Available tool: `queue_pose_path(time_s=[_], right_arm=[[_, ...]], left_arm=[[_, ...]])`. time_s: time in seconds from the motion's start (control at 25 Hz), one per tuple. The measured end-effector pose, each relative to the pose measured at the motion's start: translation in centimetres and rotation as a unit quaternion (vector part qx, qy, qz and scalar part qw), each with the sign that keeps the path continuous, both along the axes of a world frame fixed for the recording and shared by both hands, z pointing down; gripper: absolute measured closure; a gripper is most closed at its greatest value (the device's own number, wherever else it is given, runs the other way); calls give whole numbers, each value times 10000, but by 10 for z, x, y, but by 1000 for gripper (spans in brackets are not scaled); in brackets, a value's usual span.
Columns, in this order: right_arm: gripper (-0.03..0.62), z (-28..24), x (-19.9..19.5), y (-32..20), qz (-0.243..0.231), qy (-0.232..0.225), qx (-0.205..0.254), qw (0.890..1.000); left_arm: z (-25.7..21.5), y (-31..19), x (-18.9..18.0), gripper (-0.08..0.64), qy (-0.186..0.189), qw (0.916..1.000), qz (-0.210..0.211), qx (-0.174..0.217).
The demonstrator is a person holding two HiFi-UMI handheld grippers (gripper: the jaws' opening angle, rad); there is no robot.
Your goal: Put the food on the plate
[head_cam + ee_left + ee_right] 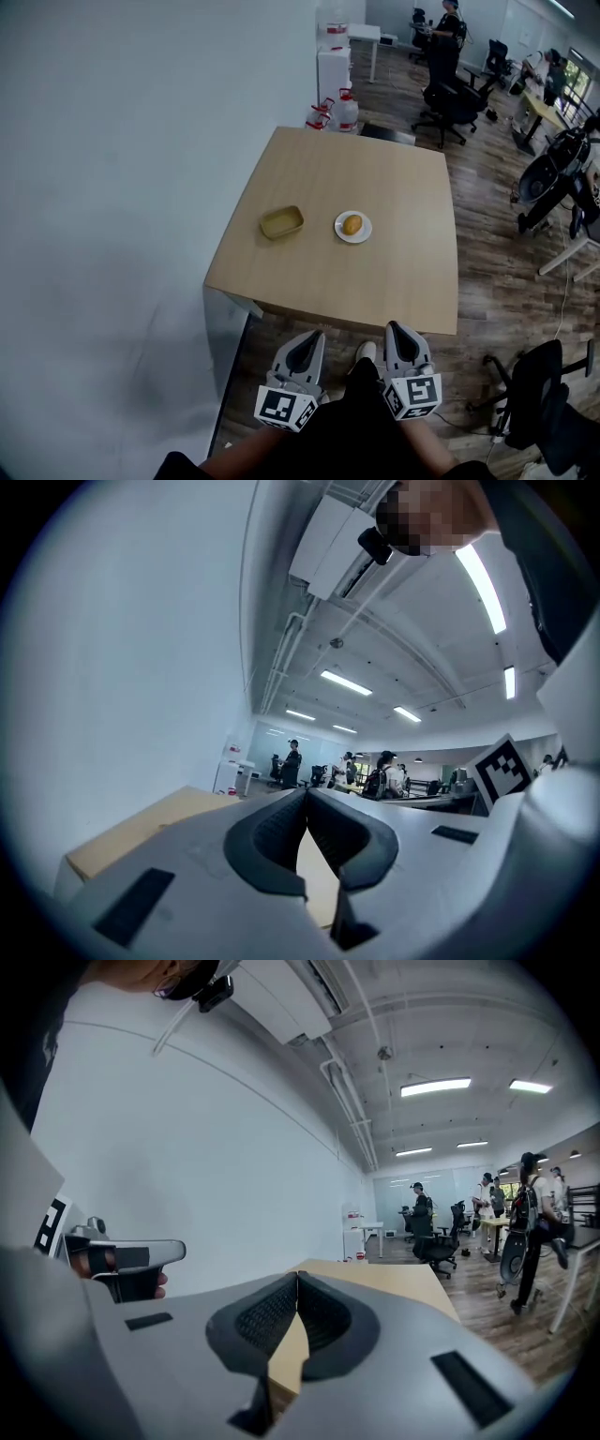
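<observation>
Both left gripper (308, 337) and right gripper (397, 331) hold fingers (275, 838) pressed together, empty, well apart from food (352, 225) on the plate (365, 234).

No words, numbers or brand names can be read in any view. The only printed signs are black-and-white square markers at the bottom centre of the head view. One is on the white cube (284, 409) of the left gripper (314, 336), and one is on the matching cube (413, 395) of the right gripper (394, 328). They carry no letters or digits.
</observation>
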State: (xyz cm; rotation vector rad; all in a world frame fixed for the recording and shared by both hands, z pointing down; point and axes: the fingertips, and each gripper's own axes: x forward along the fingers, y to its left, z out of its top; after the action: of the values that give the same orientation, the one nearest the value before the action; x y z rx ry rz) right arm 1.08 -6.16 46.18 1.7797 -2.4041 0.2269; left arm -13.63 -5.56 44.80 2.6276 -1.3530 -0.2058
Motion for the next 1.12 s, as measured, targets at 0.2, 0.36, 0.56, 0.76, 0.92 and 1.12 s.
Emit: queue_pose_path(time_s=[0.2,0.36,0.56,0.76,0.92,1.12], right_arm=[[532,0,4,8,123,162,43,9998],[532,-4,-2,17,75,286,107,9995],[532,-4,-1,20,134,272,148,9994],[532,-6,4,22,251,245,151,9993],[532,-5,0,23,223,239,128,9994],[532,-4,-3,21,141,278,122,9994]], left_arm=[[-2,-7,11,545,266,9989,38,-384],[-2,-5,16,545,203,9986,100,-481],[6,-2,28,545,40,9983,342,-465],[5,3,27,545,-34,9984,365,-438],[8,5,20,545,-95,9984,305,-460],[10,6,17,545,-43,9984,266,-488]])
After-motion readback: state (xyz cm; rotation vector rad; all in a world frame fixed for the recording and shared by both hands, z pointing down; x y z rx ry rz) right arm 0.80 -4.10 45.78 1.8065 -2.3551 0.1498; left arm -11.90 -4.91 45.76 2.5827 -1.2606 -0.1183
